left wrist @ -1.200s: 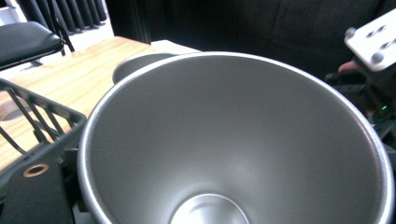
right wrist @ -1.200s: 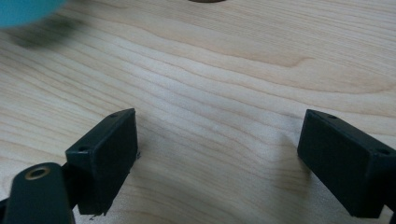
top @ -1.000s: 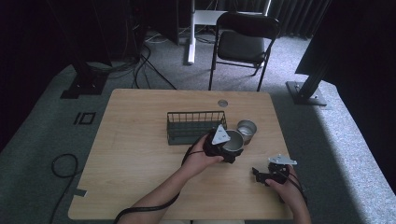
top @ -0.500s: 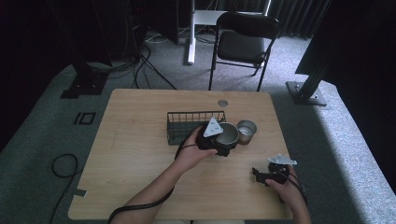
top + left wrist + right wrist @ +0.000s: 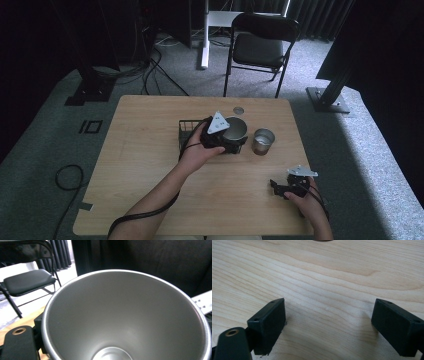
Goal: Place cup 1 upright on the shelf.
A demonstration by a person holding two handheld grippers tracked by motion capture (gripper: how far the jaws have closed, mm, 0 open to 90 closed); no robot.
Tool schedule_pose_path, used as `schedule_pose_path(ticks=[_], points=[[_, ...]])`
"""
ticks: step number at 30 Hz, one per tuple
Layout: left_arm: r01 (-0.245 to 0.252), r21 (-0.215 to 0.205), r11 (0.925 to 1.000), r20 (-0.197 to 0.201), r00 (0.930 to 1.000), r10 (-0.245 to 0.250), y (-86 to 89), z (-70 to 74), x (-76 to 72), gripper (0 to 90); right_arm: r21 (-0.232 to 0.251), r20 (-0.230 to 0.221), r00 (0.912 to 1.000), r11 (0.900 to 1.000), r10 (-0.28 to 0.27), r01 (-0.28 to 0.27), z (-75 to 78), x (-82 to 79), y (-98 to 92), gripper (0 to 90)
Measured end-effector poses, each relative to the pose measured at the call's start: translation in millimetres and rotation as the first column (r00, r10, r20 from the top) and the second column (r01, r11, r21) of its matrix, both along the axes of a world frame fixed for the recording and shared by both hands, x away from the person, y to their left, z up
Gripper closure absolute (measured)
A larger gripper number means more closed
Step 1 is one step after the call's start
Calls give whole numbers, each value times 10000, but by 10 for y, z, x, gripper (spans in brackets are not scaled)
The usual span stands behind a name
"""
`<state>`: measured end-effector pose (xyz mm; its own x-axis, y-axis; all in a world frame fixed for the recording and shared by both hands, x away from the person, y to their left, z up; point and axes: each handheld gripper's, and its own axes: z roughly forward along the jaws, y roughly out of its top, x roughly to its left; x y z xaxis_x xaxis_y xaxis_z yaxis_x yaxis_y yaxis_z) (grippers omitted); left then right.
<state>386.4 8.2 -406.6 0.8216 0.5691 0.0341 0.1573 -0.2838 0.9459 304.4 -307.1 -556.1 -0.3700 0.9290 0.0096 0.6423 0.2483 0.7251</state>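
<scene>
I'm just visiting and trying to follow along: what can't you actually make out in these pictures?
- Wire basket, high view: mostly hidden by the left hand and left gripper.
- Held steel cup, left gripper view: its base is cut off by the bottom edge, and it hides the fingers gripping it.
- Small round thing on the table, high view: too small to identify.

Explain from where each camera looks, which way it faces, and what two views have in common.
High view: above the person's side, facing forward and down on the table; both forearms enter from below.
Left gripper view: on the left gripper, looking into the steel cup it holds.
Right gripper view: on the right gripper, facing bare tabletop.
High and left views share the black chair.
</scene>
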Motion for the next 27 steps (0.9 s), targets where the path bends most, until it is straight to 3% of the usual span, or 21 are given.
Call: schedule_pose_path(ticks=[5,14,18,21,22,23,27], points=[[-306,-298,9991,-235,9993,299,67,84,78,135,-3,-1,10000,10000,3,-3,0,0,0,119],[-1153,-314,9928,128,9932,1157,210,164,210,136,0,-6,10000,10000,4,-4,1,0,0,119],[-1881,-271,9818,409,9811,1891,304,161,270,136,-1,-4,10000,10000,8,-8,1,0,0,119],[-2330,-605,9706,301,9715,2351,392,160,317,136,-12,-4,10000,10000,21,-21,1,0,-1,119],[-2330,-605,9706,301,9715,2351,392,160,317,136,-11,-2,10000,10000,19,-19,1,0,-1,119],[-2567,-640,9644,389,9650,2594,447,152,342,135,-10,4,10000,10000,15,-15,0,0,-1,119],[-2971,-717,9521,356,9532,3002,555,114,384,135,-6,11,10000,10000,8,-8,-1,0,0,119]])
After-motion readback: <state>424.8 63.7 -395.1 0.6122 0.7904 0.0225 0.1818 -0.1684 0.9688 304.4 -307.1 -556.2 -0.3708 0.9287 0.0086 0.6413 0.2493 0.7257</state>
